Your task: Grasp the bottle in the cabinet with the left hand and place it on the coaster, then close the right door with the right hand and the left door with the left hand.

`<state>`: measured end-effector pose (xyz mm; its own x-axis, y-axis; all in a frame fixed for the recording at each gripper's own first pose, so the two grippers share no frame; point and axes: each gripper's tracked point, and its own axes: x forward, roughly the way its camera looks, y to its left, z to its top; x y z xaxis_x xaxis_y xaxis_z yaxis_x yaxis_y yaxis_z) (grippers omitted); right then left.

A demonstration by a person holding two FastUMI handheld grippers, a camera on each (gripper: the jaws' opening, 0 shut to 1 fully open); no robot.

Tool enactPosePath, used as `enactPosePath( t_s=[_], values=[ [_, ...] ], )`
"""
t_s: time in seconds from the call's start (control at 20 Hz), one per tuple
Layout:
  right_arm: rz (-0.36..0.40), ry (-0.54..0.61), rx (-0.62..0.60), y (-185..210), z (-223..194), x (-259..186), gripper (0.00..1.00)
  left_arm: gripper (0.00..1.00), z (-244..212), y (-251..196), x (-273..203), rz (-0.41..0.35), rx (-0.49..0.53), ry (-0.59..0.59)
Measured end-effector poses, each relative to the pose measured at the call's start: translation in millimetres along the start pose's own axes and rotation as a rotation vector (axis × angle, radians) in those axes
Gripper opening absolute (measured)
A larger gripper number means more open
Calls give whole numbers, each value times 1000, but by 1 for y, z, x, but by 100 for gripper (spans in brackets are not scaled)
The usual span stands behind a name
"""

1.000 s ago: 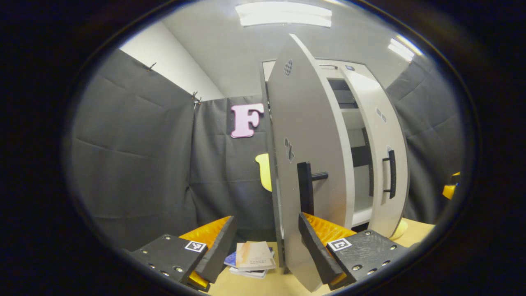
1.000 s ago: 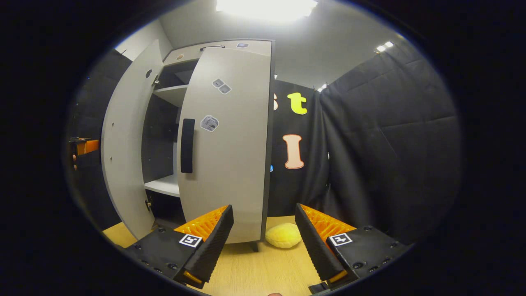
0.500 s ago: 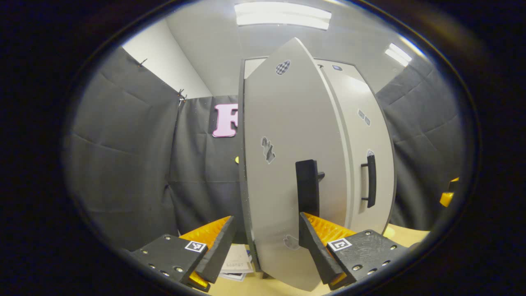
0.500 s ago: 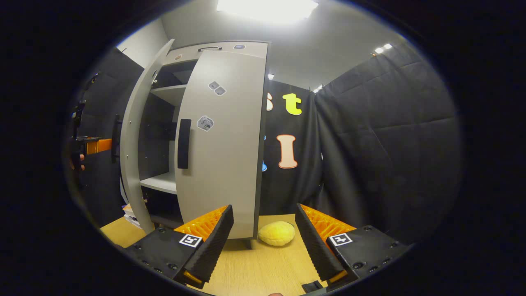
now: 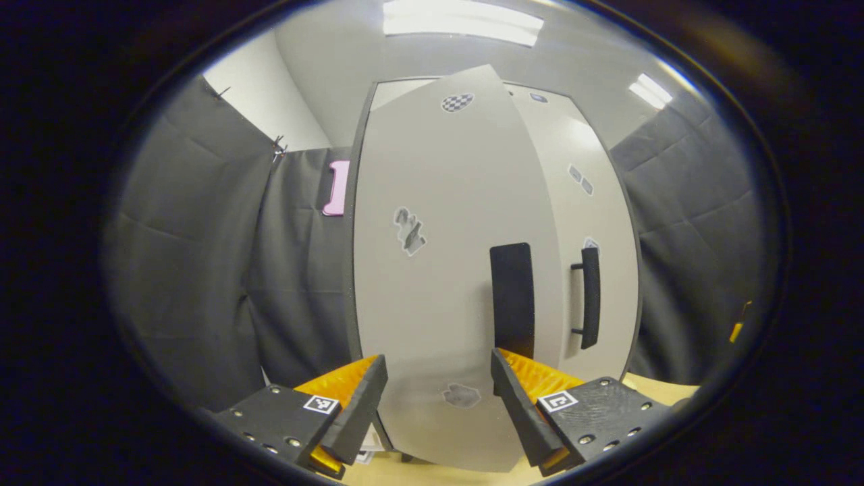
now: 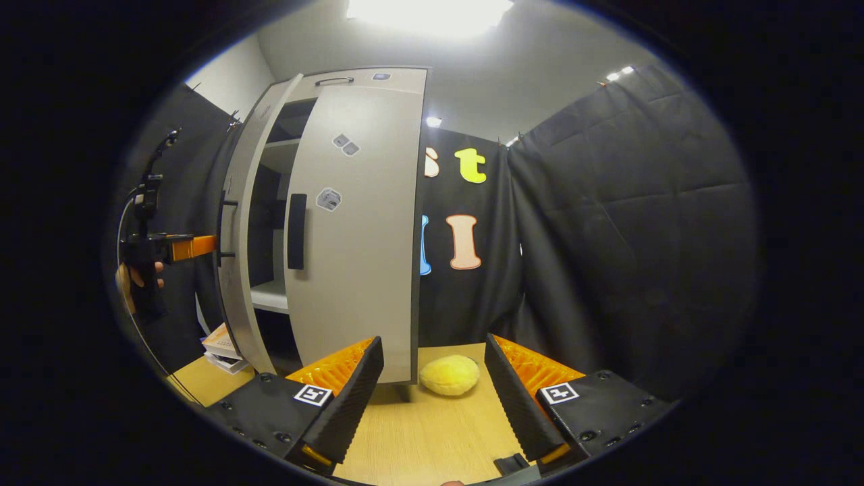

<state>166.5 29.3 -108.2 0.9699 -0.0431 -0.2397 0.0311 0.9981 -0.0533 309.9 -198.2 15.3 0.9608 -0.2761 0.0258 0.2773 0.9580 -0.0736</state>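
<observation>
In the left gripper view we see the left gripper (image 5: 439, 398) with fingers spread wide and empty, facing the grey left door (image 5: 445, 270). That door's black handle (image 5: 511, 300) stands at about 1 o'clock from the finger gap. The right door (image 5: 594, 223) sits at 2 o'clock.

In the right gripper view, the right gripper (image 6: 434, 391) also has fingers wide, holding nothing, above the wooden tabletop (image 6: 432, 432). A yellow soft lump (image 6: 449, 374) lies at 12 o'clock. The left door there is ajar at 10 o'clock, with the left gripper just beside its handle. Books (image 6: 223, 347) lie below.

We cannot tell where the bottle is.
</observation>
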Motion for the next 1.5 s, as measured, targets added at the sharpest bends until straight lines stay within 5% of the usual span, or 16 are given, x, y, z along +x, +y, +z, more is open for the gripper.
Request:
enactPosePath(
  t_s=[0.05, 0.15, 0.35, 1.0, 1.05, 1.25, 1.3, 1.45, 1.5],
  values=[
    [5, -1, 3, 1, -1, -1, 96, 99, 1, 0, 0, -4, 1, -2],
    [17, -5, 11, 6, 1, -2, 96, 91, 2, 3, 0, 2, 9, 2],
    [46, -26, 7, 12, 10, -6, 96, 91, 14, 10, -20, 12, 24, -19],
    [133, -138, 18, 18, 67, -30, 96, 91, 35, 84, -155, 139, 109, -16],
    [136, -149, 15, 17, 72, -33, 96, 99, 37, 91, -166, 149, 114, -16],
    [157, -160, 34, 15, 83, -47, 92, 91, 40, 110, -206, 184, 138, -1],
    [159, -163, 43, 13, 85, -50, 92, 98, 40, 115, -215, 193, 146, 5],
    [151, -169, 57, 5, 89, -57, 92, 98, 39, 134, -238, 224, 154, 28],
    [147, -162, 56, 3, 89, -58, 96, 91, 38, 142, -244, 238, 154, 37]
  ],
)
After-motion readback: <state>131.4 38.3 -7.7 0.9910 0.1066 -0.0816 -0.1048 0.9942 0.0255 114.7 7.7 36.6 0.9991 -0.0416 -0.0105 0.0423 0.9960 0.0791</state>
